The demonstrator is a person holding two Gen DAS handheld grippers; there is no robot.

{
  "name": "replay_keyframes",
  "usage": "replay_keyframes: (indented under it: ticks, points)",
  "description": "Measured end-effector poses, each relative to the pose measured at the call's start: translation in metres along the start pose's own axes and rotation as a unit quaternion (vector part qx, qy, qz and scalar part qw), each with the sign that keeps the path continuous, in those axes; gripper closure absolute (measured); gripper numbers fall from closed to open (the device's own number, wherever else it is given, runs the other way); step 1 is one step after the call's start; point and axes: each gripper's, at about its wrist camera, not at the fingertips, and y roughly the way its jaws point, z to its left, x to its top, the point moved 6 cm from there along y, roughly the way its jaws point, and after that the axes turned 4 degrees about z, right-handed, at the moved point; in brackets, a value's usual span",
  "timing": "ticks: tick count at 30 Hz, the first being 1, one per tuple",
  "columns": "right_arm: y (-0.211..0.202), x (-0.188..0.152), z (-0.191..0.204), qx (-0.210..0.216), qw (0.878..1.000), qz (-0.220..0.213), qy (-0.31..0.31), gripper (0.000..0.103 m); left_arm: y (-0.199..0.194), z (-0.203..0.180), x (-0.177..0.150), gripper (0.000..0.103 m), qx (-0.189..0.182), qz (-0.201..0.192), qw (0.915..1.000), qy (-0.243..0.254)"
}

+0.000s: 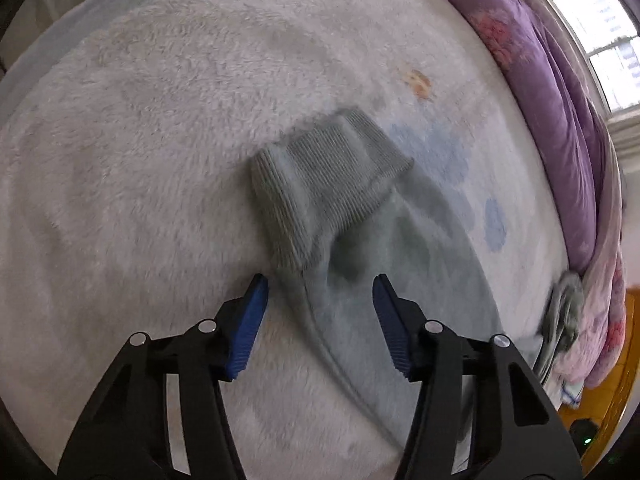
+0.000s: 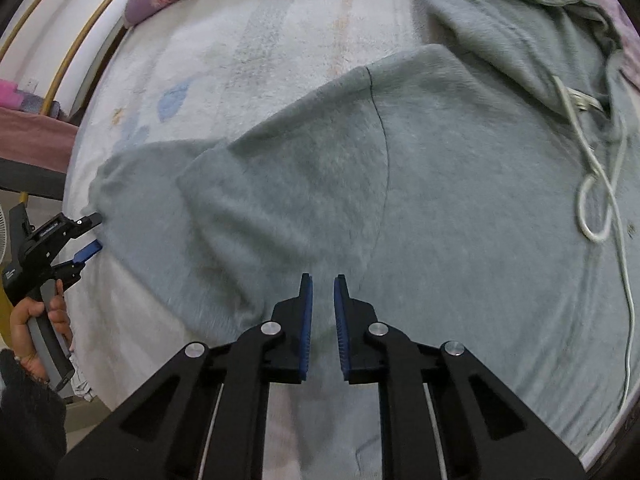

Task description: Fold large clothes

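A grey-green hoodie (image 2: 460,200) lies spread on a white fluffy blanket (image 1: 140,160). Its hood (image 2: 520,32) and white drawstring (image 2: 592,200) are at the upper right in the right wrist view. One sleeve (image 1: 380,280) runs out to a ribbed cuff (image 1: 328,184). My left gripper (image 1: 320,292) is open, its jaws on either side of the sleeve just behind the cuff. It also shows in the right wrist view (image 2: 90,236) at the sleeve's end. My right gripper (image 2: 322,292) is slightly open with a narrow gap, over the hoodie near the armpit, holding nothing.
A purple floral quilt (image 1: 560,120) is bunched along the far edge of the bed. A window (image 1: 604,40) is behind it. The headboard with gold trim (image 2: 80,40) is at the upper left. An orange floor (image 1: 600,400) shows past the bed edge.
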Motion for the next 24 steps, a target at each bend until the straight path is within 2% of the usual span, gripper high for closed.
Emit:
replay_keyframes:
  ticks: [2,5,8,9,11,14,16,19,21,22,24]
  points:
    - [0.011,0.006,-0.003,0.000,1.000,0.005,0.002,0.092,0.001,-0.002,0.007,0.047,-0.002,-0.010,0.9999,-0.004]
    - [0.033,0.008,-0.015,-0.006,0.999,0.038,0.015,0.095,0.003,-0.006,0.015,0.049,0.008,-0.022,0.9997,0.006]
    - [0.040,0.012,-0.026,0.023,0.998,0.051,0.040,0.098,0.006,-0.009,0.014,0.057,0.027,-0.032,0.9988,0.028]
    - [0.041,0.013,-0.028,0.028,0.997,0.057,0.043,0.099,0.007,-0.009,0.014,0.060,0.027,-0.033,0.9985,0.033]
    - [0.042,0.014,-0.030,0.029,0.997,0.060,0.035,0.100,0.004,-0.003,0.010,0.082,0.028,-0.041,0.9979,0.041]
    - [0.041,0.013,-0.030,0.022,0.998,0.052,0.019,0.101,-0.010,-0.005,0.003,0.088,0.020,-0.056,0.9965,0.059]
    - [0.038,0.010,-0.025,0.001,0.999,0.040,-0.016,0.101,-0.025,-0.016,-0.005,0.088,0.029,-0.077,0.9925,0.090]
    - [0.029,0.006,-0.019,-0.017,0.998,0.035,-0.042,0.100,-0.064,-0.028,-0.022,0.088,0.030,-0.118,0.9876,0.098]
    - [0.010,0.004,-0.023,0.011,0.999,0.019,-0.027,0.098,-0.095,-0.039,-0.031,0.088,0.040,-0.149,0.9831,0.098]
    - [-0.002,0.002,-0.026,0.028,0.999,0.008,-0.024,0.097,-0.126,-0.048,-0.041,0.088,0.041,-0.183,0.9768,0.104]
    - [-0.032,-0.004,-0.043,0.034,0.999,-0.017,-0.025,0.097,-0.167,-0.062,-0.058,0.088,0.043,-0.224,0.9665,0.119]
